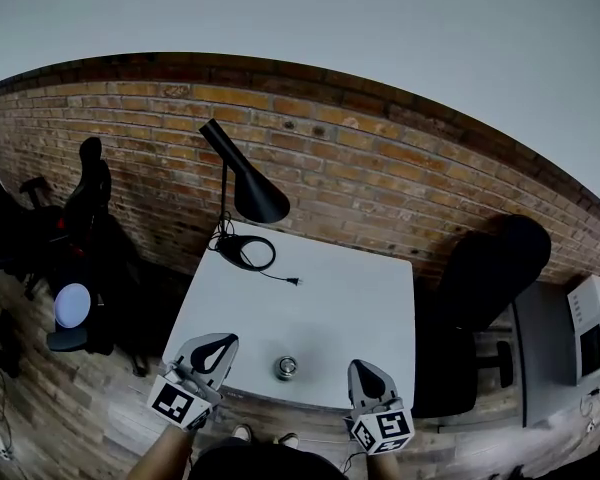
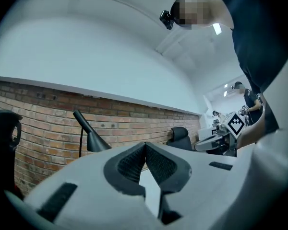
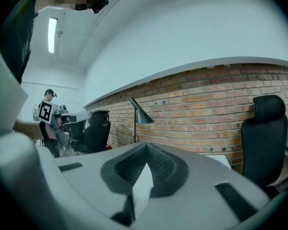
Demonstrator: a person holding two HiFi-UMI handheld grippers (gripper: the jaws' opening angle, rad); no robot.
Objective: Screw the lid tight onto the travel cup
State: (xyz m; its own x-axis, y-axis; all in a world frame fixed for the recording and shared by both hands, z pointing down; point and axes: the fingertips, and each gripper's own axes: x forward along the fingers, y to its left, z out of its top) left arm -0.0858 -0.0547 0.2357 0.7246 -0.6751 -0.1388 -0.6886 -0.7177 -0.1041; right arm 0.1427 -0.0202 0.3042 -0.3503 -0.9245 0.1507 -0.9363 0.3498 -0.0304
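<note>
The travel cup (image 1: 286,368) stands upright near the front edge of the white table (image 1: 350,308), seen from above with its metal top showing. My left gripper (image 1: 223,341) hangs left of the cup, raised off the table, jaws shut and empty. My right gripper (image 1: 361,366) hangs right of the cup, also shut with nothing in it. In the left gripper view the left gripper (image 2: 145,143) points level at the brick wall. In the right gripper view the right gripper (image 3: 146,145) does the same. The cup is hidden in both gripper views.
A black desk lamp (image 1: 242,183) with its coiled cable (image 1: 248,253) stands at the table's back left. A black office chair (image 1: 495,268) sits right of the table, another chair (image 1: 85,203) at the left. A brick wall (image 1: 380,168) runs behind.
</note>
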